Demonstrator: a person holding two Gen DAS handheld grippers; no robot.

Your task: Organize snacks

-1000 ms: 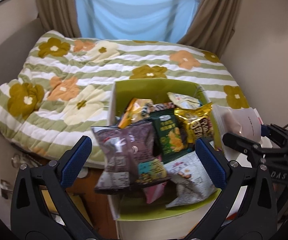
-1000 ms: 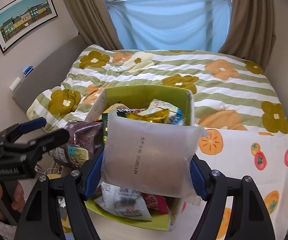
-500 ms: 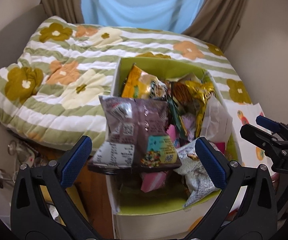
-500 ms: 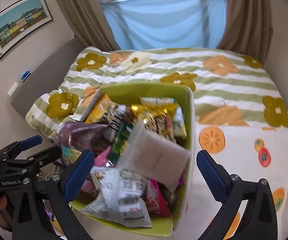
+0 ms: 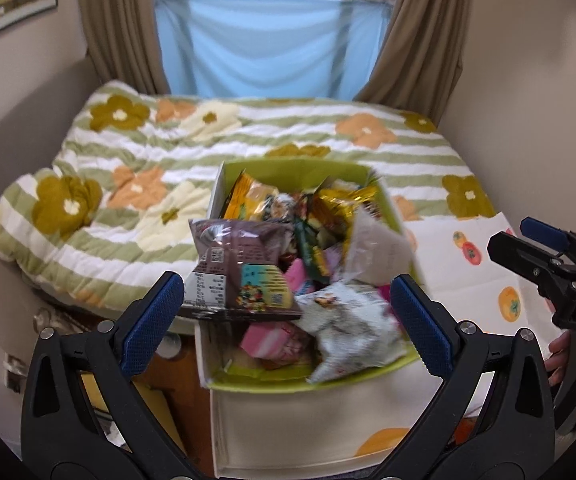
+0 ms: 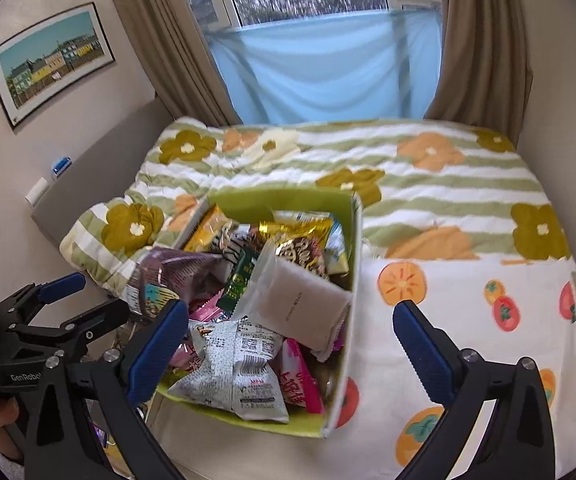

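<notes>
Both grippers released, fingers wide, nothing between: left gripper, right gripper. Snack packets, white packet topmost, piled in green box on bed.

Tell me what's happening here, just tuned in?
A person is sorting snacks into a green box on the bed. Both the left gripper and right gripper are open and empty. A pale translucent packet lies on the pile in the box, and a purple bag hangs over the left rim.
</notes>
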